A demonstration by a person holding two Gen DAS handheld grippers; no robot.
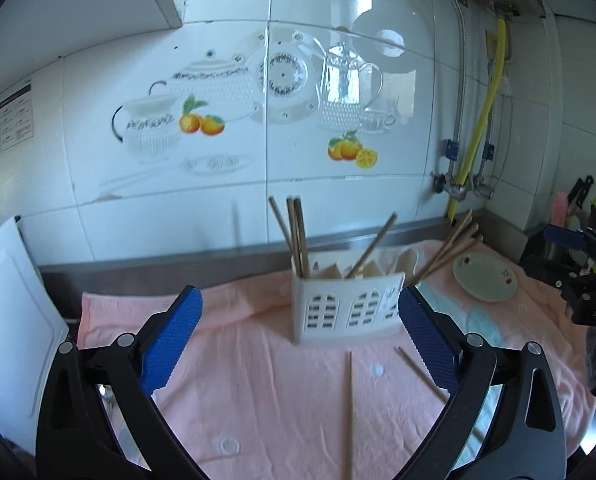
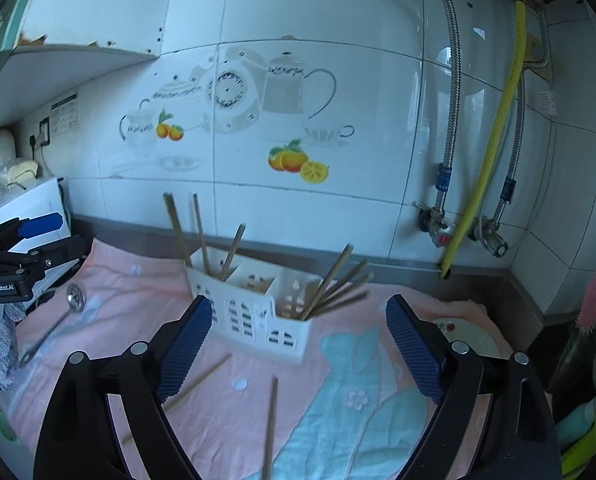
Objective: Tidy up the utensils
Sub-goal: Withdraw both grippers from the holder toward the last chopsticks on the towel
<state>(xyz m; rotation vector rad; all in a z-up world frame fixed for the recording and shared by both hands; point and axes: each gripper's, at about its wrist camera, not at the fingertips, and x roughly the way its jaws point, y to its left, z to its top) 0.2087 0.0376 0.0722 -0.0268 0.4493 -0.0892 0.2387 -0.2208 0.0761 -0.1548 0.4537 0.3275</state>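
Broadly, a white tiled kitchen wall [image 1: 338,12] printed with teapots and oranges fills the background, with a yellow hose [image 2: 494,140] and metal pipes running down its right side. Below it, a bench is covered by a pink towel [image 1: 237,380] that has a pale blue pattern toward its right.

On the towel stands a white plastic utensil caddy [image 1: 346,308] with window-shaped cut-outs and several compartments. Wooden chopsticks [image 1: 295,232] stand upright in its left compartment, and another bunch leans out of the right end [image 2: 334,284].

A small round plate [image 1: 485,280] with red markings lies on the towel to the right of the caddy. A metal ladle [image 2: 63,312] lies on the towel's left side.

Two loose chopsticks lie flat on the towel in front of the caddy: one [image 1: 350,412] points away from the camera, the other [image 1: 416,370] is angled beside it.

The left hand-held gripper [image 1: 298,344] has its blue pads spread wide apart, with nothing between them. The right hand-held gripper [image 2: 298,348] is likewise spread wide and empty, hovering in front of the caddy.
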